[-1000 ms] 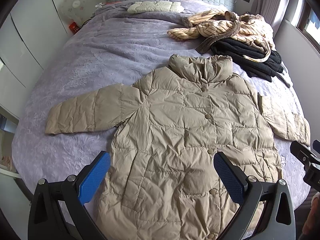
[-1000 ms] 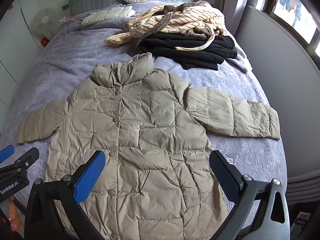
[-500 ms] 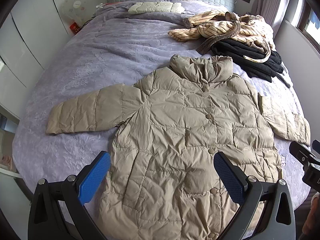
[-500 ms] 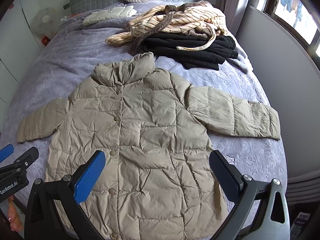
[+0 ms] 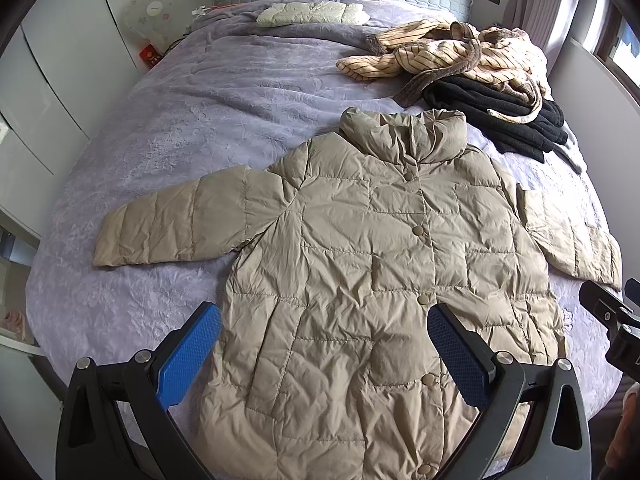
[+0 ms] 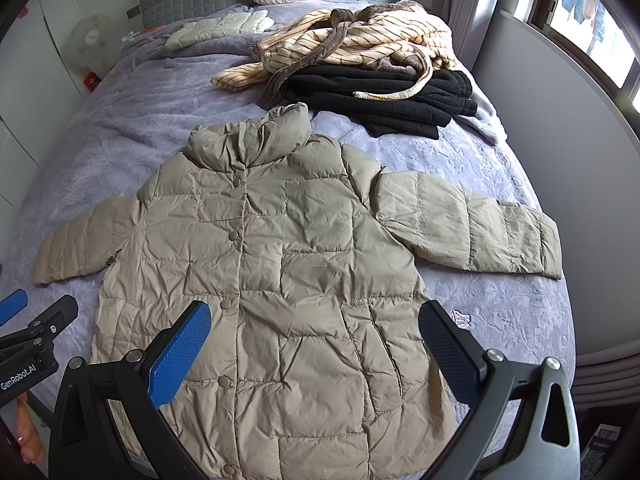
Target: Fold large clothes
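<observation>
A beige quilted puffer jacket point(image 5: 384, 264) lies face up and buttoned on the lilac bedspread of the bed point(image 5: 192, 128), collar toward the grey headboard and hem toward the person, both sleeves spread out sideways. Its long axis runs straight away from the two grippers, which hover above the hem end. The left gripper point(image 5: 324, 356) has its jaws spread wide and holds nothing; it sits over the hem's left half, nearer the left sleeve point(image 5: 176, 220). The right gripper point(image 6: 314, 352) is equally wide apart and empty, over the hem's right half, nearer the right sleeve point(image 6: 468, 228). So each sleeve lies forward and outward of its own gripper, which probably suits folding sleeves inward first.

Beyond the collar, a striped cream robe point(image 6: 360, 40) rests on a folded black garment point(image 6: 384, 96), well apart from the jacket's body. In the right wrist view, the left tool's side carries white lettering reading "GenRobot.AI" point(image 6: 18, 378).
</observation>
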`<action>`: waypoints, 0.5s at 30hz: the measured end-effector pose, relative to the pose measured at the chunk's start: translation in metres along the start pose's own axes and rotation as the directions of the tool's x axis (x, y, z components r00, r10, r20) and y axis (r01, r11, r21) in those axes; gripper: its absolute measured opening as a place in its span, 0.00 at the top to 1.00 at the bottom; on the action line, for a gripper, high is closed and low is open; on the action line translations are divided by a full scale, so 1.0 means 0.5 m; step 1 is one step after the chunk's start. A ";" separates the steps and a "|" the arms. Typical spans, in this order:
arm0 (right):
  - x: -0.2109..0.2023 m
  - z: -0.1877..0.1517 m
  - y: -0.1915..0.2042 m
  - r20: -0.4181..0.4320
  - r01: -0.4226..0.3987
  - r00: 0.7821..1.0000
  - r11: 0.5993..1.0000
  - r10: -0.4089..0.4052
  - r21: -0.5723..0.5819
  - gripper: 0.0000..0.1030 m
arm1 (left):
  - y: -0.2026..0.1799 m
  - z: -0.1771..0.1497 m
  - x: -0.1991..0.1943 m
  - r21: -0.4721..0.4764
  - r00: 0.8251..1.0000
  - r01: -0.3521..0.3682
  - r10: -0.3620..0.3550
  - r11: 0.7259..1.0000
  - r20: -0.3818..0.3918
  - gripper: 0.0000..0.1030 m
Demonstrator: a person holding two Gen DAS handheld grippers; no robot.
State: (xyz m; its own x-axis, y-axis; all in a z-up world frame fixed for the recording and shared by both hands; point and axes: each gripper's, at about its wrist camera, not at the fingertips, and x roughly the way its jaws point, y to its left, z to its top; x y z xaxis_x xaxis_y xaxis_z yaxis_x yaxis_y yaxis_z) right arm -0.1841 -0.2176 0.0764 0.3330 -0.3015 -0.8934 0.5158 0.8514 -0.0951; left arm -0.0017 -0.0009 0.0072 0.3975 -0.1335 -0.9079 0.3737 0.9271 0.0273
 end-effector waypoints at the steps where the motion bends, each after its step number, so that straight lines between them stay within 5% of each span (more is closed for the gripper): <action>1: 0.000 0.000 0.000 0.000 -0.001 1.000 1.000 0.001 0.001 0.00 | 0.000 -0.001 0.000 0.000 1.000 0.000 0.000 1.000 0.000 0.00; 15: 0.003 -0.004 0.003 -0.005 -0.001 1.000 1.000 0.001 0.000 0.00 | 0.017 -0.012 0.002 -0.006 1.000 -0.005 0.005 1.000 -0.008 0.00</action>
State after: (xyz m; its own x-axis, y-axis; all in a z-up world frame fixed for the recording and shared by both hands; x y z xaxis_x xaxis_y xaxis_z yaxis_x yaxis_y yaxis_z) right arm -0.1846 -0.2160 0.0740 0.3294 -0.2980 -0.8960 0.5155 0.8517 -0.0937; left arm -0.0032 0.0088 0.0040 0.3929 -0.1263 -0.9109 0.3667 0.9299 0.0293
